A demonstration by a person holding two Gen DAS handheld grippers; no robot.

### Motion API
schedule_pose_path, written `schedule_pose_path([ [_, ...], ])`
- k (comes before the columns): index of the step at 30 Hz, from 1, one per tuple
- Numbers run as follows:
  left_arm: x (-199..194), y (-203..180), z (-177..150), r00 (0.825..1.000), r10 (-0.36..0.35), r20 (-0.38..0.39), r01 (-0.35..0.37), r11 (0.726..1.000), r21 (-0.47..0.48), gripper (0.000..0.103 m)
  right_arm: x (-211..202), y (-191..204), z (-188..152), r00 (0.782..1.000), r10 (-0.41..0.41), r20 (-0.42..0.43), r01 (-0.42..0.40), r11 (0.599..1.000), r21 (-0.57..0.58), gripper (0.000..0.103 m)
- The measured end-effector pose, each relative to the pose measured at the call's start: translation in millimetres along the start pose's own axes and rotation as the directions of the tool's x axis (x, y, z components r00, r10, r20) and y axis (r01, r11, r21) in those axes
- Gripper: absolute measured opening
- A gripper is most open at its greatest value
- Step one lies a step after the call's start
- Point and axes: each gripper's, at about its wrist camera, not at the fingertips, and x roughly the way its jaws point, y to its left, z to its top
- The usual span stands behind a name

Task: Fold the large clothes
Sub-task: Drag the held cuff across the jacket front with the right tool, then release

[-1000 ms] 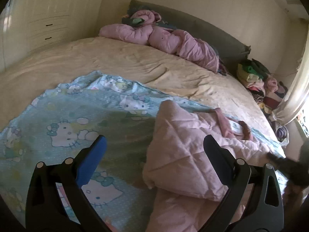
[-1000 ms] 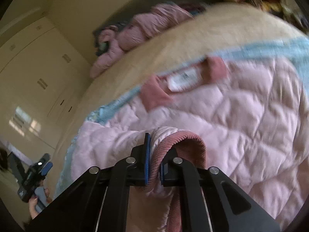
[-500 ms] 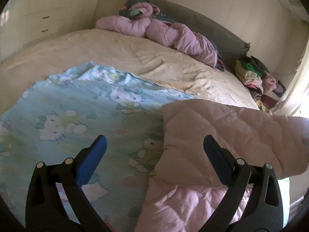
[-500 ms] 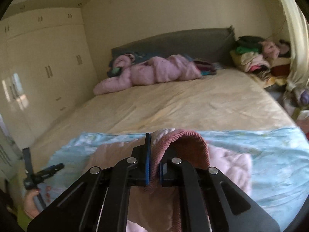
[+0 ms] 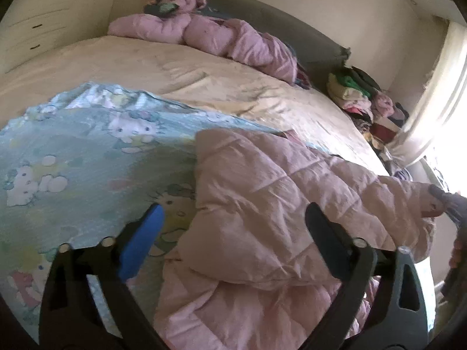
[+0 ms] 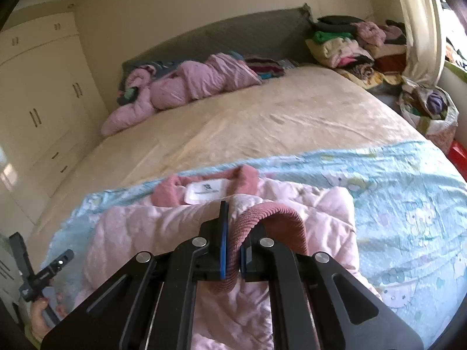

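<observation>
A pale pink quilted jacket (image 5: 262, 192) lies on a light blue cartoon-cat sheet (image 5: 73, 160) at the near end of the bed. Its dusty-pink collar and white label (image 6: 207, 189) point toward the headboard. My right gripper (image 6: 233, 233) is shut on the ribbed dusty-pink cuff (image 6: 271, 218) of one sleeve, held above the jacket body (image 6: 321, 213). The left wrist view shows that gripper (image 5: 449, 204) at the right edge with the sleeve stretched to it. My left gripper (image 5: 235, 213) hovers over the jacket's folded edge, jaws wide and closing, pads not pressing the fabric. A hand holds it (image 6: 43, 274) at the lower left.
The beige bedspread (image 6: 277, 116) stretches to a grey headboard (image 6: 233, 32) with a bundled pink duvet (image 6: 189, 84). Stacked clothes (image 6: 350, 43) and a bag (image 6: 429, 108) sit at the far right by a curtain (image 6: 420, 29). Cream wardrobes (image 6: 35, 93) line the left wall.
The right gripper has carried the cuff up and across, swinging its view from the jacket to the whole bed. The left gripper has moved in over the jacket's edge, and its fingers stand slightly closer.
</observation>
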Motion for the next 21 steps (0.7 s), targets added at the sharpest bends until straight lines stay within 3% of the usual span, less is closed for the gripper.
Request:
schedule_pose_path([
  [1, 2, -1, 0, 1.000, -0.011, -0.005, 0.011, 1.000, 0.004, 0.076, 6, -5, -3, 1.000, -0.007, -0.011, 0.007, 1.000, 0.011, 0.005],
  [7, 16, -20, -7, 0.994, -0.090, -0.065, 0.094, 0.993, 0.066, 0.069, 30, -17, -18, 0.998, -0.036, -0.061, 0.038, 0.999, 0.033, 0.006],
  [14, 38, -27, -21, 0.988, -0.026, -0.154, 0.045, 0.992, 0.121, 0.069, 44, -27, -30, 0.994, -0.052, -0.095, 0.057, 0.997, 0.058, 0.007],
  [18, 55, -27, -33, 0.979, 0.032, -0.200, -0.002, 0.989, 0.148, 0.070, 48, -32, -34, 0.992, -0.055, -0.112, 0.063, 0.996, 0.069, 0.017],
  [20, 60, -27, -37, 0.977, 0.049, -0.206, -0.018, 0.988, 0.154, 0.071, 45, -34, -35, 0.990, -0.069, -0.121, 0.078, 0.995, 0.066, 0.031],
  [21, 60, -26, -37, 0.977, 0.049, -0.210, -0.018, 0.989, 0.146, 0.071, 40, -36, -36, 0.990, -0.080, -0.118, 0.089, 0.994, 0.065, 0.044],
])
